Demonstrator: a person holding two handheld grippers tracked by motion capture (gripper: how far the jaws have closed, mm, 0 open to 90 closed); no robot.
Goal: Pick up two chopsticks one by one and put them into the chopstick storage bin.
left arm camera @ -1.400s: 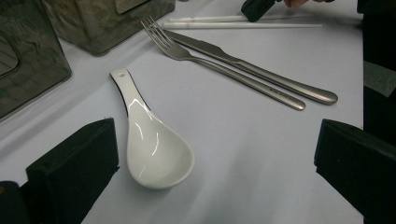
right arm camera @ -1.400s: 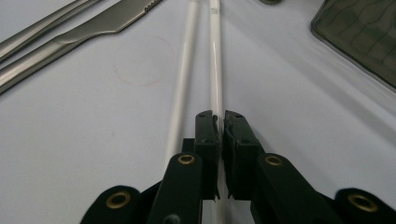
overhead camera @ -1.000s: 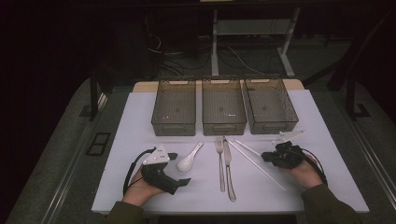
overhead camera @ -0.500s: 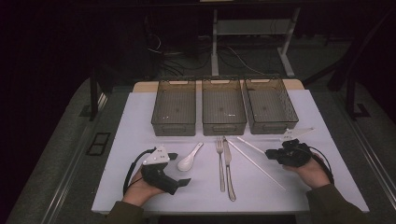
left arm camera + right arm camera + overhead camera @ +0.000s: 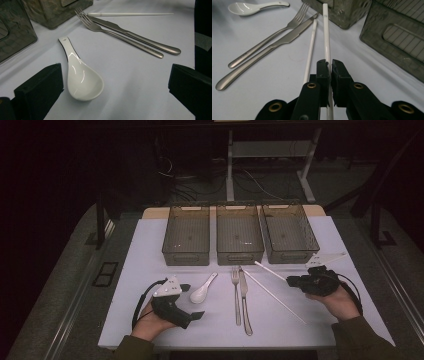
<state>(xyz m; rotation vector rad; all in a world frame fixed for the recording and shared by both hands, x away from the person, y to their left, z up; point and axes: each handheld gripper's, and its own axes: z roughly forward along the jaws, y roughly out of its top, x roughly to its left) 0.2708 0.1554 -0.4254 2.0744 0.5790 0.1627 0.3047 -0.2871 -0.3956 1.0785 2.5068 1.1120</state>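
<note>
My right gripper (image 5: 291, 280) (image 5: 330, 67) is shut on a white chopstick (image 5: 270, 270) (image 5: 325, 37), which it holds a little above the table with the far tip towards the bins. A second white chopstick (image 5: 274, 296) (image 5: 310, 50) lies on the white table beside it. My left gripper (image 5: 192, 301) (image 5: 113, 82) rests open at the front left, its jaws standing either side of a white ceramic spoon (image 5: 202, 290) (image 5: 80, 77) without touching it. A steel fork (image 5: 236, 290) (image 5: 120, 37) (image 5: 274, 32) and knife (image 5: 245, 300) (image 5: 135, 37) (image 5: 274, 47) lie side by side in the middle.
Three clear plastic bins stand in a row at the back of the table: left (image 5: 186, 257), middle (image 5: 239, 256), right (image 5: 292, 255). The white tabletop (image 5: 150, 270) drops off to a dark floor on all sides.
My right gripper has risen slightly and shifted right with the chopstick in it, lifting it off the table. The left gripper has stayed put.
</note>
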